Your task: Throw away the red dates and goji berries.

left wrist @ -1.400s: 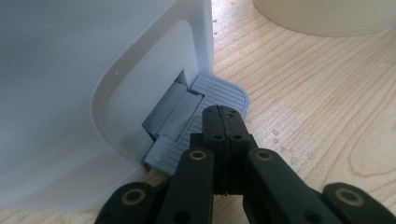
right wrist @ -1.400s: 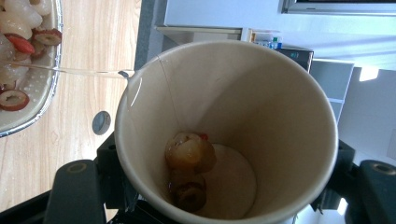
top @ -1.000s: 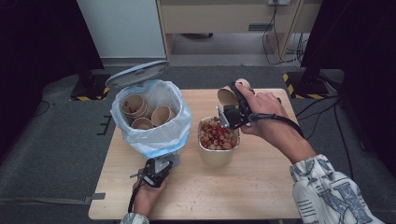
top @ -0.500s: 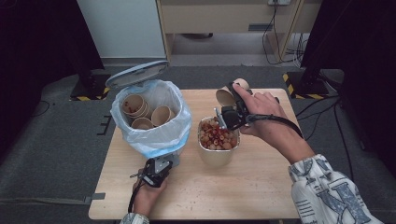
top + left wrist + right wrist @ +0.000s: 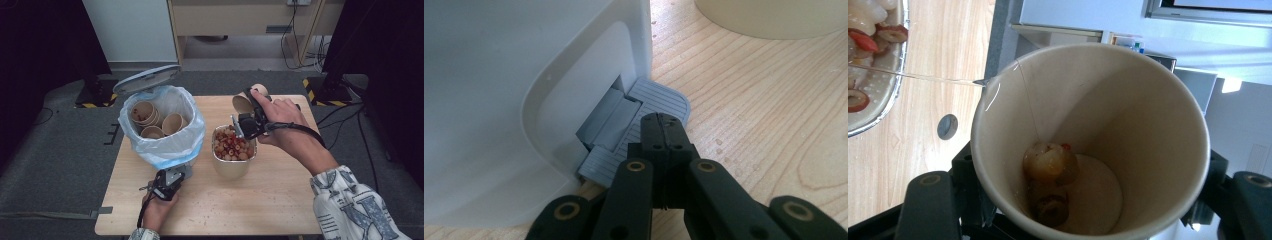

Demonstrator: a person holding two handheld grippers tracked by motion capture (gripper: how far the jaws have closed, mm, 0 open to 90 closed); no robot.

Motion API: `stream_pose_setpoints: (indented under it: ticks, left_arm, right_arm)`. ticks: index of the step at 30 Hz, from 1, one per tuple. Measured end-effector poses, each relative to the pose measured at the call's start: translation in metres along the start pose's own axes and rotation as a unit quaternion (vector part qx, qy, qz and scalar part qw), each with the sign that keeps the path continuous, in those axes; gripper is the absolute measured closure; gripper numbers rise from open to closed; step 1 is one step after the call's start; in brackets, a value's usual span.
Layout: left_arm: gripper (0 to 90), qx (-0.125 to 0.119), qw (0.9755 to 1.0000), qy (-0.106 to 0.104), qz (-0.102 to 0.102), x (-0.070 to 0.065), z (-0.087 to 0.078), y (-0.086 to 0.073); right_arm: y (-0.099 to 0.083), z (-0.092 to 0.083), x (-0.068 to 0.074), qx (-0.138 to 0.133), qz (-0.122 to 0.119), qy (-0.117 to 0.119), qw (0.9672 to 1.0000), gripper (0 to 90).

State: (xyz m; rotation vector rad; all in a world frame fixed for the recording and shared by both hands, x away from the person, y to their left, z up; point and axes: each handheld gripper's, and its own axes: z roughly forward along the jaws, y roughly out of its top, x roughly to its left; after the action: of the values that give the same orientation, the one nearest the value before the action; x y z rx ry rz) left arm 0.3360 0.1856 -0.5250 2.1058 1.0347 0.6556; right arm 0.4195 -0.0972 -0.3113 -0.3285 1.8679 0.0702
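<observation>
Holding a paper cup (image 5: 244, 102) tipped on its side, my right gripper (image 5: 248, 125) hangs just above the far edge of the foil tray (image 5: 233, 169) of fruit pieces, its jaws clamped on the cup's wall. In the right gripper view the cup (image 5: 1128, 105) opens toward the camera, and a few bits of fruit (image 5: 1050, 165) cling to the inside near its bottom, pale and brownish with a speck of red. A thin strand runs from the cup's rim toward the tray (image 5: 878, 112) at the left of that view.

My left gripper (image 5: 167, 181) sits low on the wooden table (image 5: 280, 210), at the near side of the white pedal bin (image 5: 165, 145). Its jaws are closed with nothing between them, and in the left gripper view their tips (image 5: 664, 125) rest on the ribbed grey pedal (image 5: 659, 97) at the foot of the bin (image 5: 499, 100). The bin's lid (image 5: 146, 78) stands raised at the back. Inside the blue-lined bin lie several used paper cups (image 5: 155, 120), some nested. The tray stands just right of the bin, near but apart from it.
</observation>
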Motion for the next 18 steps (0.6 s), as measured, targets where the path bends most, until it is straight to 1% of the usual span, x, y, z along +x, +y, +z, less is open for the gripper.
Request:
stream_pose_setpoints:
  ticks: [1, 7, 8, 9, 10, 11, 12, 13, 14, 15, 16, 17, 18]
  left_arm:
    - [89.9, 0.0, 1.0, 0.0, 0.0, 0.0, 0.0, 0.0]
    - [89.9, 0.0, 1.0, 0.0, 0.001, 0.0, 0.0, 0.0]
    - [89.9, 0.0, 1.0, 0.0, 0.001, 0.0, 0.0, 0.0]
    - [89.9, 0.001, 1.0, 0.0, 0.001, 0.0, 0.0, 0.0]
    - [89.9, 0.001, 1.0, 0.0, 0.001, 0.0, 0.0, 0.0]
    - [89.9, 0.001, 1.0, 0.0, 0.001, 0.0, 0.0, 0.0]
    - [89.9, 0.0, 1.0, 0.0, 0.001, 0.0, 0.0, 0.0]
    - [89.9, 0.0, 1.0, -0.001, 0.0, 0.0, 0.0, 0.0]
    - [89.9, 0.001, 1.0, -0.001, 0.0, 0.0, 0.0, 0.0]
    - [89.9, 0.001, 1.0, -0.001, 0.0, 0.0, 0.0, 0.0]
    - [89.9, 0.001, 1.0, -0.001, 0.0, 0.0, 0.0, 0.0]
    - [89.9, 0.001, 1.0, -0.001, 0.001, 0.0, 0.0, 0.0]
    - [89.9, 0.001, 1.0, -0.001, 0.001, 0.0, 0.0, 0.0]
  right_arm:
    - [0.0, 0.0, 0.0, 0.0, -0.003, 0.0, 1.0, 27.7]
    - [-0.001, 0.0, -0.001, -0.001, 0.006, -0.004, 1.0, 27.7]
    - [0.002, 0.003, 0.002, 0.006, 0.001, -0.006, 1.0, 27.9]
    - [0.006, 0.006, 0.009, 0.007, -0.016, 0.0, 0.9999, 28.0]
    - [0.011, 0.008, 0.017, 0.003, -0.049, 0.014, 0.9987, 28.1]
    - [0.015, 0.009, 0.024, 0.006, -0.08, 0.024, 0.9965, 28.2]
    - [0.016, 0.01, 0.028, 0.013, -0.102, 0.021, 0.9945, 28.1]
    - [0.015, 0.011, 0.027, 0.018, -0.107, 0.015, 0.994, 28.1]
    - [0.011, 0.01, 0.022, 0.022, -0.086, 0.008, 0.996, 28.2]
    - [0.011, 0.01, 0.022, 0.022, -0.086, 0.008, 0.996, 28.2]
    - [0.007, 0.01, 0.013, 0.029, -0.052, -0.003, 0.9982, 28.3]
    - [0.007, 0.01, 0.013, 0.029, -0.052, -0.003, 0.9982, 28.3]
    - [0.012, 0.012, 0.023, 0.016, -0.073, 0.023, 0.9969, 28.3]
